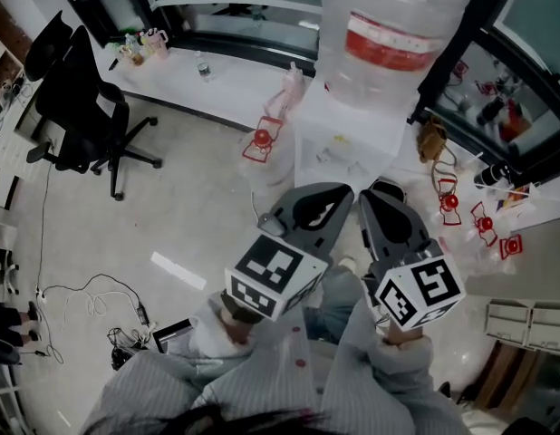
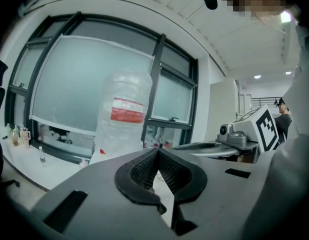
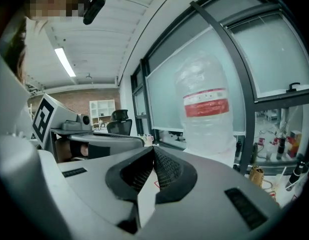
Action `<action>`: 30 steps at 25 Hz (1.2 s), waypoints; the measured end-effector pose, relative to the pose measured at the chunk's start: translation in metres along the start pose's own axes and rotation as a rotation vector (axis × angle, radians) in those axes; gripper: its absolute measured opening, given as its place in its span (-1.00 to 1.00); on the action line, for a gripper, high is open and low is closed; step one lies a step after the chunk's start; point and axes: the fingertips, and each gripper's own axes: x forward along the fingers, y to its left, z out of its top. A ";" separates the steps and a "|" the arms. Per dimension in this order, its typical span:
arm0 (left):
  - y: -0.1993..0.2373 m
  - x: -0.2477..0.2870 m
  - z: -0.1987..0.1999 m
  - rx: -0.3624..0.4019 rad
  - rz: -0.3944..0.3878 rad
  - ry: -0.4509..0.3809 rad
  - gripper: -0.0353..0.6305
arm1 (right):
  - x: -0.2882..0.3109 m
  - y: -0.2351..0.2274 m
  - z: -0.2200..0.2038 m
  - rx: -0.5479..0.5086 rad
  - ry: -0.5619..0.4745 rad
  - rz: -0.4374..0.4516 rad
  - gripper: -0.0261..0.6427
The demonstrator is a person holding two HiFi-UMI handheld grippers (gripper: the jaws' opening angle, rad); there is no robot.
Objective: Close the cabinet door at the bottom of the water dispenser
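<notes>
Cabinet door first: we cannot see it in any view; it should sit low on the front of the water dispenser, beneath the big bottle, hidden under our grippers in the head view. We judge it a light, stiff hinged panel that swings easily and needs no grasp; a push with closed jaws on its free edge, far from the hinge, ought to seat it; a hard shove might rock the top-heavy dispenser. Left gripper: pads together, tips meeting, nothing between them; right gripper: likewise closed and empty; both hover roughly level before the bottle, touching nothing.
</notes>
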 end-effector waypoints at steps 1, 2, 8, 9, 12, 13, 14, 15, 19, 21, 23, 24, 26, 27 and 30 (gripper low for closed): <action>0.001 -0.001 0.000 0.002 0.003 0.000 -0.86 | 0.000 0.001 0.002 -0.004 -0.002 0.001 -0.88; 0.002 -0.002 -0.001 0.003 0.007 0.002 -0.86 | -0.001 0.003 0.003 -0.007 -0.003 0.001 -0.88; 0.004 -0.003 -0.006 -0.003 0.013 0.005 -0.86 | -0.005 0.004 0.002 -0.010 0.001 -0.016 -0.88; 0.004 -0.003 -0.007 -0.005 0.013 0.006 -0.86 | -0.005 0.004 0.001 -0.010 0.004 -0.017 -0.88; 0.005 -0.003 -0.008 -0.004 0.011 0.012 -0.86 | -0.004 0.006 0.000 -0.008 0.009 -0.014 -0.88; 0.005 -0.003 -0.008 -0.003 0.009 0.014 -0.86 | -0.003 0.007 0.000 -0.008 0.009 -0.013 -0.88; 0.005 -0.002 -0.009 -0.001 0.006 0.015 -0.86 | -0.003 0.007 0.000 -0.008 0.010 -0.012 -0.88; 0.004 -0.002 -0.010 -0.001 0.003 0.016 -0.86 | -0.002 0.007 -0.001 -0.008 0.012 -0.012 -0.88; 0.006 -0.001 -0.012 -0.001 0.001 0.016 -0.86 | 0.000 0.007 -0.003 -0.010 0.017 -0.012 -0.88; 0.008 -0.001 -0.012 -0.005 0.002 0.016 -0.86 | 0.002 0.007 -0.003 -0.010 0.019 -0.012 -0.88; 0.010 -0.001 -0.013 -0.011 0.006 0.019 -0.86 | 0.004 0.007 -0.003 -0.009 0.020 -0.008 -0.88; 0.011 -0.001 -0.013 -0.014 0.008 0.022 -0.86 | 0.005 0.008 -0.003 -0.009 0.021 -0.005 -0.88; 0.015 -0.001 -0.013 -0.008 0.011 0.026 -0.86 | 0.006 0.010 -0.003 -0.008 0.023 0.002 -0.88; 0.017 0.000 -0.012 0.002 0.011 0.027 -0.86 | 0.007 0.011 -0.003 -0.009 0.025 0.004 -0.88; 0.022 0.004 -0.007 0.028 -0.004 0.027 -0.86 | 0.008 0.012 -0.003 -0.013 0.029 0.009 -0.88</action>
